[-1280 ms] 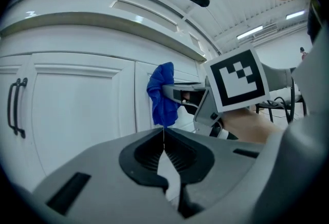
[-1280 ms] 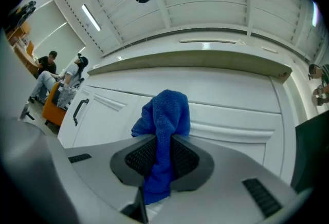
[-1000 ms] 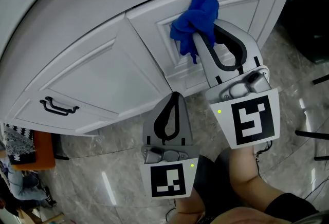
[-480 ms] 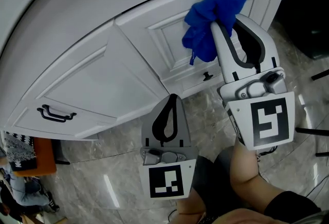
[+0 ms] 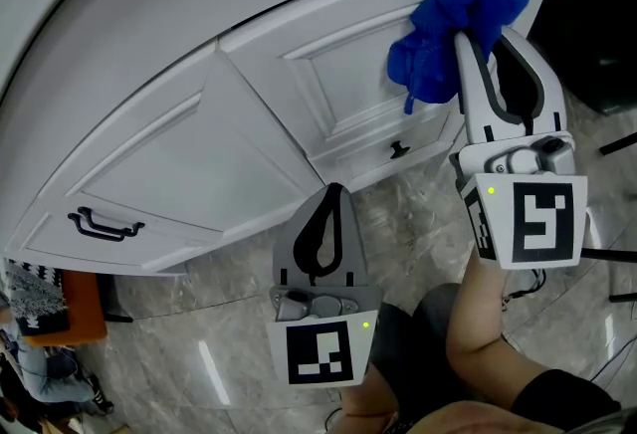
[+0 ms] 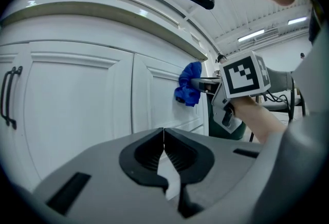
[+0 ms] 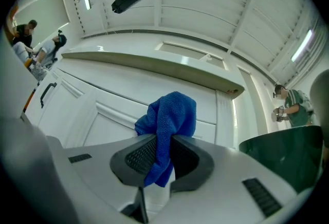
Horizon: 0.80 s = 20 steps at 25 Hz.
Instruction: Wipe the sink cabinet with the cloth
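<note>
Cloth (image 5: 453, 29): blue, fluffy, bunched into a wad. It is clamped in the right tool (image 5: 490, 42) and pushed against the right-hand door of the sink cabinet (image 5: 199, 163), at that door's top right corner.

Nearest: left tool (image 5: 336, 187), held low over the marbled floor (image 5: 418, 223), well apart from the cloth. Its jaws meet tip to tip with nothing between them. The tips point at the lower part of the cabinet near the seam between the two doors and do not touch it. Open floor on either side of it.

Next out: a bare forearm (image 5: 476, 318) runs up to the right tool. Its jaws pinch a fold of the cloth. A short tail hangs back between them, and the bulk mushrooms out past the tips. The wad is wider than the jaw tips, and one loose corner dangles on its left side.

Cabinet face: white, with framed panels.
- Left door has a black bar handle (image 5: 105, 223) near its far left edge.
- A small dark knob (image 5: 399, 148) sits low on the right door, below and left of the cloth, apart from it.
- A broad bare panel lies left of the cloth.

Above: the counter lip (image 7: 154, 66) overhangs the doors, and the cloth sits just under it. Right of the door comes a narrow white end strip, then a dark green container (image 7: 290, 151) near the cabinet's right end, so there is little room that way.

Far: people (image 7: 288, 102) in the background on both sides, small.
</note>
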Each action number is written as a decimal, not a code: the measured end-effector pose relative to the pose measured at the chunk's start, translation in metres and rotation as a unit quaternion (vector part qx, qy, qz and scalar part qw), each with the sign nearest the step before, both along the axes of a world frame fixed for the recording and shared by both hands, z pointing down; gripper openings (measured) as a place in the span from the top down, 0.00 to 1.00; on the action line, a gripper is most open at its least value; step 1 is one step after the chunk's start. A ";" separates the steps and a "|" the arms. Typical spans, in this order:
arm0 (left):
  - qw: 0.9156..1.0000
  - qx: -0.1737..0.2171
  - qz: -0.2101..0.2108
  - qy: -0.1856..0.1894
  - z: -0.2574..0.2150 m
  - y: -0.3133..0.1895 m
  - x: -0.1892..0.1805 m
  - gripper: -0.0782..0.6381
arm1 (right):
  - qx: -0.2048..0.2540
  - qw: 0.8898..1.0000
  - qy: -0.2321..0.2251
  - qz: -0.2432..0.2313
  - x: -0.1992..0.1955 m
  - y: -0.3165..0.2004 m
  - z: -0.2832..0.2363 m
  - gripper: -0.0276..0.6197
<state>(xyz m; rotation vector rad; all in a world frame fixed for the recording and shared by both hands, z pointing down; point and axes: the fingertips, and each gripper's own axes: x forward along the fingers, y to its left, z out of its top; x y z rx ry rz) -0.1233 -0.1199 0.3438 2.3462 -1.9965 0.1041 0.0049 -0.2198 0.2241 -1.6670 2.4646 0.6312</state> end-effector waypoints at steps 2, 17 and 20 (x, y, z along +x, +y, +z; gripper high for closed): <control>1.000 0.001 -0.002 0.000 -0.001 0.000 -0.002 0.88 | -0.006 1.000 0.000 0.003 0.011 -0.005 0.005 0.84; 1.000 -0.001 0.006 -0.006 -0.001 -0.004 0.009 0.88 | -0.009 0.999 0.019 0.030 0.029 -0.019 0.017 0.84; 1.000 0.000 0.009 -0.009 -0.001 -0.004 0.012 0.88 | -0.009 0.999 0.015 0.032 0.034 -0.020 0.018 0.84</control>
